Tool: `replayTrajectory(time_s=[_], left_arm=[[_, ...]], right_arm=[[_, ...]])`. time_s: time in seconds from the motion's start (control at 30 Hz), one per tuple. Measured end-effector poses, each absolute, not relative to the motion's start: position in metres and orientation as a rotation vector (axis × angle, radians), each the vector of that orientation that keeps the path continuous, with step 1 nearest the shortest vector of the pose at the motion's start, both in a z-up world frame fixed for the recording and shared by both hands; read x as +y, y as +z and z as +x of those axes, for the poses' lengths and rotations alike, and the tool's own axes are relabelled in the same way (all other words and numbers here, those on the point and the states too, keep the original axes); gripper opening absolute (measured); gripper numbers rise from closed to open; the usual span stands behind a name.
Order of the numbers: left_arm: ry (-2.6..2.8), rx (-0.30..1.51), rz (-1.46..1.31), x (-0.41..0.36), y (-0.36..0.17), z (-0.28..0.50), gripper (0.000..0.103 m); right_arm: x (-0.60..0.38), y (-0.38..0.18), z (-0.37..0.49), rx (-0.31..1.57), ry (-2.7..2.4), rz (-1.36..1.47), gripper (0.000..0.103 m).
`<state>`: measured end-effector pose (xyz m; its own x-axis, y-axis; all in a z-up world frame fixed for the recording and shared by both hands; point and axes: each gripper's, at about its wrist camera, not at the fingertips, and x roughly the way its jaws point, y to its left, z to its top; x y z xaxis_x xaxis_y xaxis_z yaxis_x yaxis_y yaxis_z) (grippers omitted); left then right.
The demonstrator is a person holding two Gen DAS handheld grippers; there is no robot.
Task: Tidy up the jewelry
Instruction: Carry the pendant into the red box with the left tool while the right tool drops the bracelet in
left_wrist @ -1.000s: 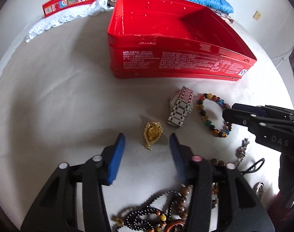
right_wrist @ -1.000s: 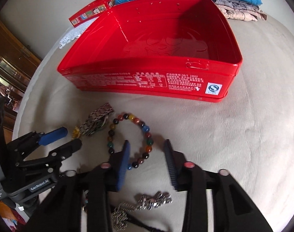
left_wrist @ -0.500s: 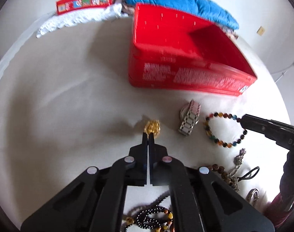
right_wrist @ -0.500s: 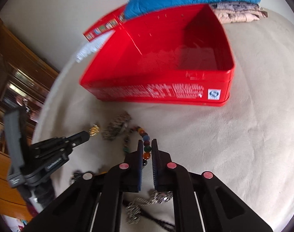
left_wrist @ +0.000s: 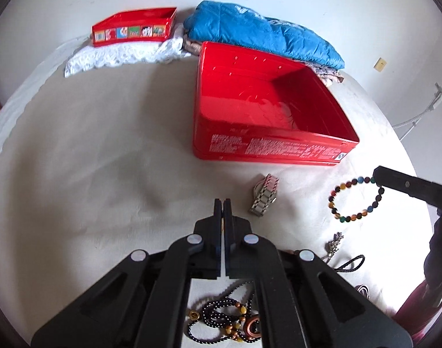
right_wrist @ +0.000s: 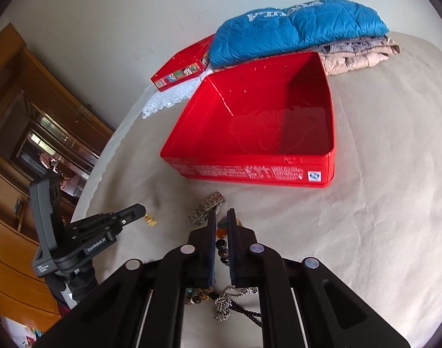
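Note:
An open red tin (left_wrist: 267, 116) sits on the beige bed; it also shows in the right wrist view (right_wrist: 267, 127). My left gripper (left_wrist: 222, 203) is shut on a gold pendant; the pendant (right_wrist: 150, 219) hangs at its tips in the right wrist view and is hidden in the left one. My right gripper (right_wrist: 221, 217) is shut on a multicoloured bead bracelet (left_wrist: 355, 200), lifted above the bed; its beads (right_wrist: 221, 242) show between the jaws. A metal watch (left_wrist: 264, 198) lies on the bed between the grippers, in front of the tin.
Dark bead necklaces (left_wrist: 226, 322) and a silver chain (right_wrist: 225, 304) lie near me. A blue jacket (left_wrist: 258, 34), a small red box (left_wrist: 133, 27) on white lace, and folded cloth (right_wrist: 357, 55) sit behind the tin. A wooden cabinet (right_wrist: 23, 116) stands left.
Both grippers closed from open, the left on the gold pendant and the right on the bead bracelet, then rose away from the bed with them.

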<state>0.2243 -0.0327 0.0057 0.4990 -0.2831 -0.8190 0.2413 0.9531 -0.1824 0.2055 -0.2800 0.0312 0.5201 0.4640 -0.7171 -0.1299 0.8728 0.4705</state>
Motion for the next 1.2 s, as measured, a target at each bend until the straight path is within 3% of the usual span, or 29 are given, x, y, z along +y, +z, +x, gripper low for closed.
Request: replayTrajectory(time_s=[0.4,0.93,1.0,1.13,1.2], left_arm=[[-0.334,0.837,-0.057,-0.074,0.066,0.276,0.0],[-0.327,0.959,-0.064,-0.093,-0.003,0.35,0.0],[-0.329,0.964,-0.07,-0.092,-0.003,0.35,0.001],[-0.328,0.958,-0.063,-0.09,0.0,0.345,0.022],[-0.326,0.948,-0.05,-0.091,0.002,0.342,0.024]], right_arm=[[-0.3,0.064,0.268,0.801,0.254,0.392,0.007],[-0.302,-0.006,0.33,0.928,0.186,0.323,0.007],[-0.302,-0.006,0.329,0.929,0.172,0.32,0.012],[-0.303,-0.001,0.326,0.921,0.163,0.314,0.016],[-0.304,0.001,0.325,0.916,0.159,0.315,0.016]])
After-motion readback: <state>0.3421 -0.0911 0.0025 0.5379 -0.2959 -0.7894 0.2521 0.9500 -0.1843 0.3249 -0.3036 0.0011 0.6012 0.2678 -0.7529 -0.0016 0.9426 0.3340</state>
